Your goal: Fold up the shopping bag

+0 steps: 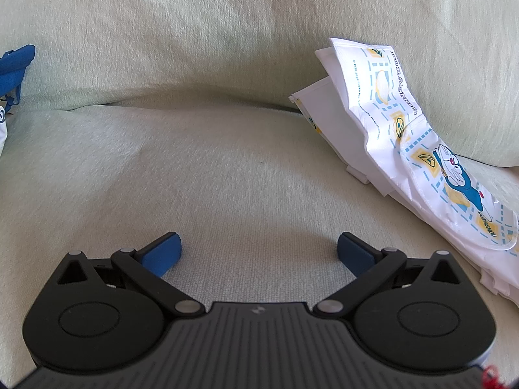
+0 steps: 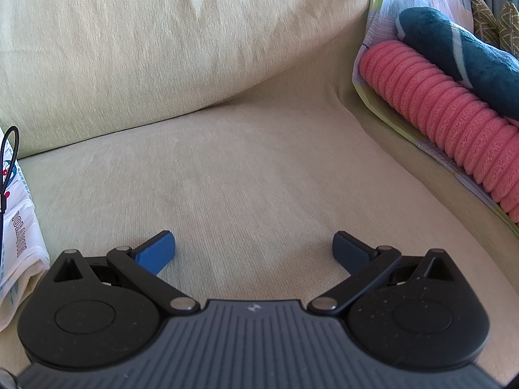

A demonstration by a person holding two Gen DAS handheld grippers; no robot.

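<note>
A white shopping bag printed with a blue cartoon cat and yellow squares lies folded and crumpled on the sofa seat, leaning against the back cushion at the right of the left wrist view. In the right wrist view, the edge of the same bag shows at the far left. My left gripper is open above bare seat fabric, well to the left of the bag. My right gripper is open too, with only seat fabric between its blue pads.
The pale green sofa seat and back cushion fill both views. A blue and white fabric item lies at the far left. A pink ribbed roll and a dark teal cushion lie along the right armrest. A thin black cable loops over the bag.
</note>
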